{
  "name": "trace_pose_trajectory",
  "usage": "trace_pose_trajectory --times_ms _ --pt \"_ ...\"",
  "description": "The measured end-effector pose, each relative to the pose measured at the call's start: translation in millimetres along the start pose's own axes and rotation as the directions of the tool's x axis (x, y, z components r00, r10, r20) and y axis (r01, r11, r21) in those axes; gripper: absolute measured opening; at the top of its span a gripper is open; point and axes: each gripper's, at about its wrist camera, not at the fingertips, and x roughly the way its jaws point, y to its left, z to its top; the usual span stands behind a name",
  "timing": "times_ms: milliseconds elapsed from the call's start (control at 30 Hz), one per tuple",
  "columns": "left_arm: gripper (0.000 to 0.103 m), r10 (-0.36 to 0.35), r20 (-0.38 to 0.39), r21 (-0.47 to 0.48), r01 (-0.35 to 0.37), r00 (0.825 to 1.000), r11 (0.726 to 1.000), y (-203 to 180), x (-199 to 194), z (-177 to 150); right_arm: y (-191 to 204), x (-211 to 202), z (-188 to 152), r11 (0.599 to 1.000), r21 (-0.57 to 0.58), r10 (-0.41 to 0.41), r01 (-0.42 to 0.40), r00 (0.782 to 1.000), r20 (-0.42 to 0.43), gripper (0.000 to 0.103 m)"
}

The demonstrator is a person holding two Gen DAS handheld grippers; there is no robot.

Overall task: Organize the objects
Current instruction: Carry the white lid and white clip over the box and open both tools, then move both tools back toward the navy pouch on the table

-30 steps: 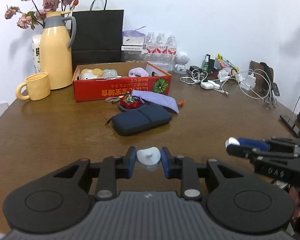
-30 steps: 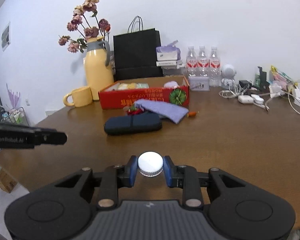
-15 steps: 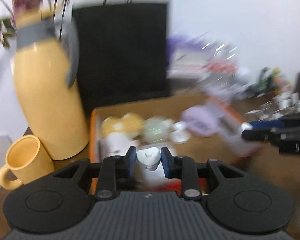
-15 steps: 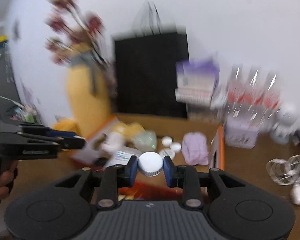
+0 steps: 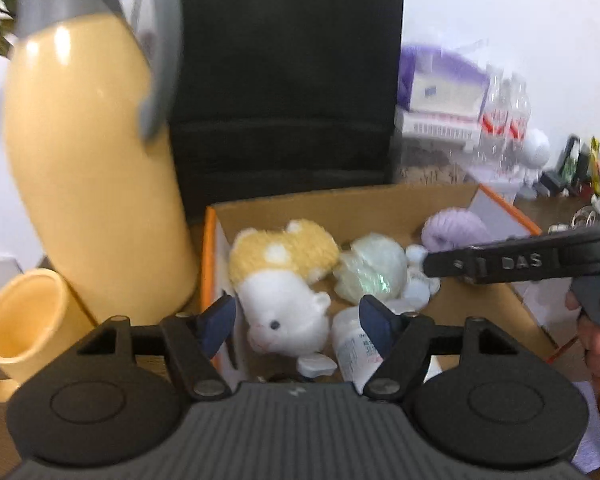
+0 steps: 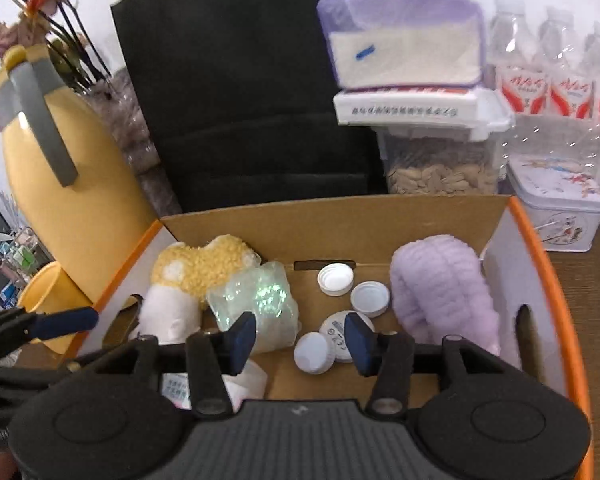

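**Both grippers open above the box**

The left gripper and the right gripper hang over the cardboard box, each with its jaws apart and nothing between them. 4 white caps lie on the box floor, between the crinkled plastic wrap and the purple fluffy item; a plush toy lies at the left. I think the risk is that the 2 tools collide, because they are close inside 1 narrow box. The right tool's side reads "DAS"; other labels are too blurred.

wooden table, box, jug, mug
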Motion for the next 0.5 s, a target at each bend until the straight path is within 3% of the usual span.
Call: trace_pose_trajectory --times_ms 167,267,500 --pt "0.084 0.054 0.076 0.013 -0.055 0.996 0.998 -13 -72 0 -3 -53 -1 1.000 0.021 0.003 -0.004 0.999 0.050 0.048" --pt "0.092 0.020 0.137 0.028 -0.024 0.990 0.999 -27 -128 -25 7 -101 -21 1.000 -0.018 0.024 -0.023 0.995 0.097 0.053" --pt "0.103 -0.083 0.205 -0.002 0.085 0.975 0.996 -60 -247 -135 42 -215 -138 0.984 -0.175 0.010 0.030 0.974 0.225 0.055"
